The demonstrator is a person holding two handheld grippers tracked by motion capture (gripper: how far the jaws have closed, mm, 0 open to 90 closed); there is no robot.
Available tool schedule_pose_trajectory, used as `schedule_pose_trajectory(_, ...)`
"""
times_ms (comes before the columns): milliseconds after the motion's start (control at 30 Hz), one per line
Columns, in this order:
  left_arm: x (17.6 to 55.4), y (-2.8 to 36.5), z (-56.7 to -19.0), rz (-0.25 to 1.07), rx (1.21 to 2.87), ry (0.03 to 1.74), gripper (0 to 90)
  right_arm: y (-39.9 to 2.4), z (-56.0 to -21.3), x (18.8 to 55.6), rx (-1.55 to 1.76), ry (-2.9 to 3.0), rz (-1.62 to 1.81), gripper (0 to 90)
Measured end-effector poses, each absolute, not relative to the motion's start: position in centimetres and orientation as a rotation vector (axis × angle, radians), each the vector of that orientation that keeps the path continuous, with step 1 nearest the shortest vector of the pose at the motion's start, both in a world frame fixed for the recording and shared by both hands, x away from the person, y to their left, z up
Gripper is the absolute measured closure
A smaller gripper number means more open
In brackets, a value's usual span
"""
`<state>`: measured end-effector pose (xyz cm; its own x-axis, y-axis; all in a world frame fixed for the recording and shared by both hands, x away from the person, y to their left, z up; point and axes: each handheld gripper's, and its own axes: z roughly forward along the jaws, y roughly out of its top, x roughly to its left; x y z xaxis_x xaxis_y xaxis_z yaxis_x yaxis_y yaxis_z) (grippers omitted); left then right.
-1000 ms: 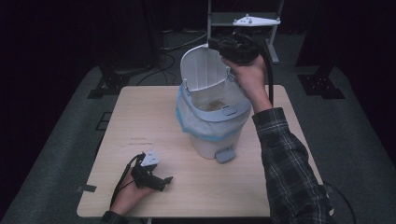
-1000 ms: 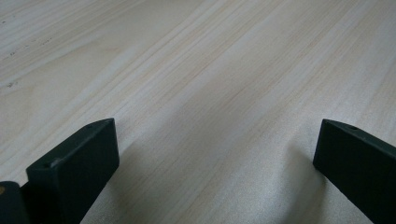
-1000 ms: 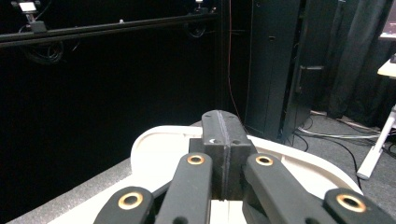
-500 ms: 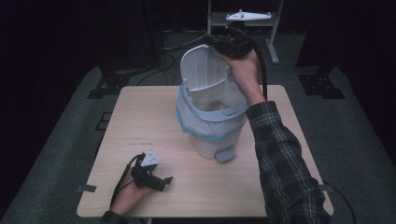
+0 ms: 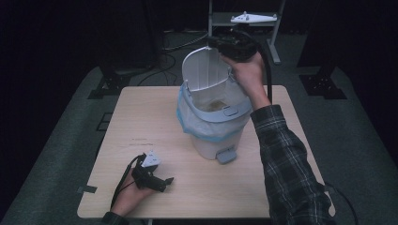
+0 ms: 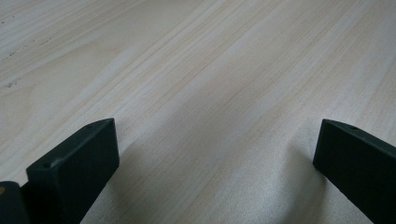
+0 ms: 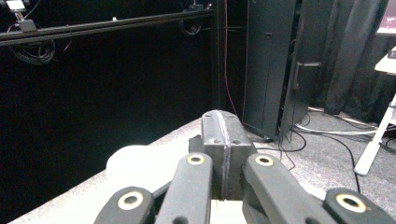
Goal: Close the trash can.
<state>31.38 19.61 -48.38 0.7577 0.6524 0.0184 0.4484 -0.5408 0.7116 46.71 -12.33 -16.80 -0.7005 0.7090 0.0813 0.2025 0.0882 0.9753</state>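
Right tool (image 5: 217, 44) jaws together, touching raised bin lid (image 5: 202, 70) top edge.

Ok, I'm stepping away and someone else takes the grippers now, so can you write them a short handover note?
Left gripper: lies on the table at its near left, jaws open, nothing between them.
Right gripper: jaws shut, up behind the top edge of the bin's raised lid; whether they pinch the lid cannot be told.
Pedal bin: stands mid-table, lid tipped up and open, blue-edged liner bag folded over the rim, some brownish matter inside, foot pedal facing the person.
Done: lid is open, liner is in place.
Left: probably deal with the liner or contents, then lower the lid; the left gripper is free to help.
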Motion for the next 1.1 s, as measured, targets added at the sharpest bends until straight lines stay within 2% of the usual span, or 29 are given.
schedule_pose_trajectory(1100,31.4,19.6,-48.4,0.368,2.234,0.819,0.0,-15.0,-18.6,41.6,0.818,1.995,1.666,90.0)
